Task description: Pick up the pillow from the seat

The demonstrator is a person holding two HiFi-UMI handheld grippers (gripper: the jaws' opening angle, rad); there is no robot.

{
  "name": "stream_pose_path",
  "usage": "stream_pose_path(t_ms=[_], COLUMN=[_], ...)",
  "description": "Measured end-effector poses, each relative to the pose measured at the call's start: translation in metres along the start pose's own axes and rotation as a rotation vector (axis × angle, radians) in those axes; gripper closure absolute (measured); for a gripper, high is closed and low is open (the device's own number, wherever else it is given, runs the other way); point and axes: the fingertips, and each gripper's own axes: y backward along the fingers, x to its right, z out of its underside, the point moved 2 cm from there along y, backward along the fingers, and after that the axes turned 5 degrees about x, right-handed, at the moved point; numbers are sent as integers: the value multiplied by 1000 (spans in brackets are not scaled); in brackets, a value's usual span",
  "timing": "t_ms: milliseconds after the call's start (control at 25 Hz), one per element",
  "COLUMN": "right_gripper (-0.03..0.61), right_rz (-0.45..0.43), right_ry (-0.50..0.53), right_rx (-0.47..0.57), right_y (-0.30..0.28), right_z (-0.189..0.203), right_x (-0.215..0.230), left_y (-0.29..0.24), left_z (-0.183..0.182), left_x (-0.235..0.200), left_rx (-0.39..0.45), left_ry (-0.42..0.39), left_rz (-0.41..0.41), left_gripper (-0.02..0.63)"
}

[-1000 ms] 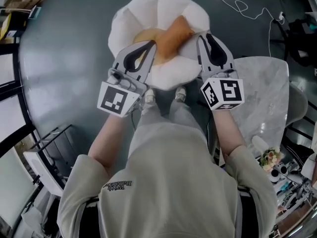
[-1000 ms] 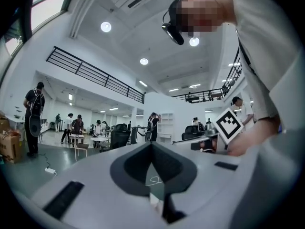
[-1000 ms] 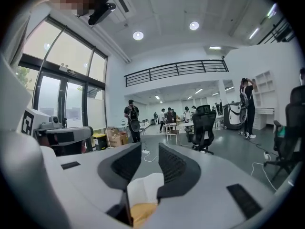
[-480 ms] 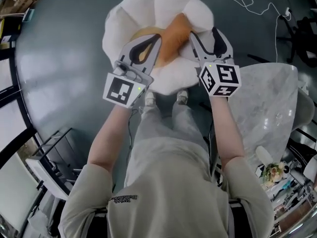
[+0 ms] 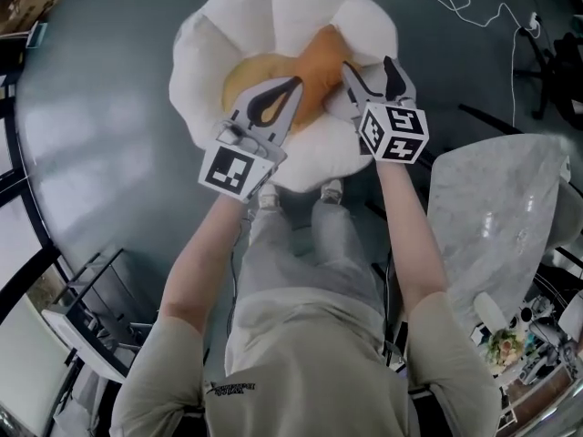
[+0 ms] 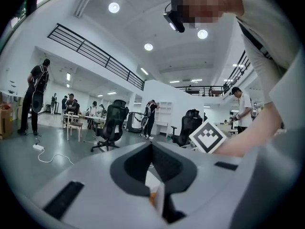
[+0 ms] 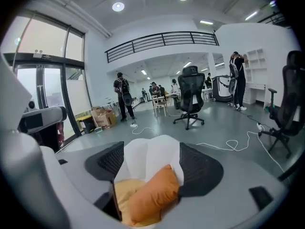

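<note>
- Head view, against a second ago: the right gripper (image 5: 369, 69) no longer pinches. Its jaws are opening, and the orange pillow (image 5: 319, 60) lies loose between them at its right end.
- The left gripper (image 5: 293, 86) is as it was, with its jaws pressed together and the tips at the pillow's left edge. Nothing shows caught at the tips.
- The pillow has not left the white flower-shaped seat (image 5: 273, 12). It lies on the seat's yellow middle and slants toward the far right edge.
- The seat and both grippers now sit higher in the head view. The marble table (image 5: 492, 208) has slid toward the lower right corner, and more of the person's arms shows.
- Counted in the head view: one pillow, one seat, two grippers, one marble table, and one white cable (image 5: 460, 3) on the grey floor (image 5: 100, 107).
- The right gripper view adds two black office chairs (image 7: 190, 97) standing on the floor beyond the seat.
</note>
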Motion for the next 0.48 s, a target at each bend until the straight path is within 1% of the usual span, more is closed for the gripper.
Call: stream_pose_path(t_ms=[80,160,240,320,360,480], right_gripper=[209,193,179,173,167,161], right_rz=[-1,8,17,18,18,23], right_ry=[-43,-63,-64,-67,-71,-79], right_rx=[-8,-16,-32,-51,-60,-93], right_y=[-16,-31,-46,-59,-66,-85], right_z=[23,45,68,90,102,136], right_x=[10,20,28,34,38,53], left_y=[-6,-10,-12,-15,-17,-26], left_z=[27,55,78,97,109,149], left_x=[-4,-9,-14,-17,-17,-21], left_rx=[-12,-40,-54,-51,-48,-59], left_ry=[-11,-17,8,30,25,-24], left_rz=[5,-5,-27,-34,-27,0], left_gripper=[604,604,604,604,604,604])
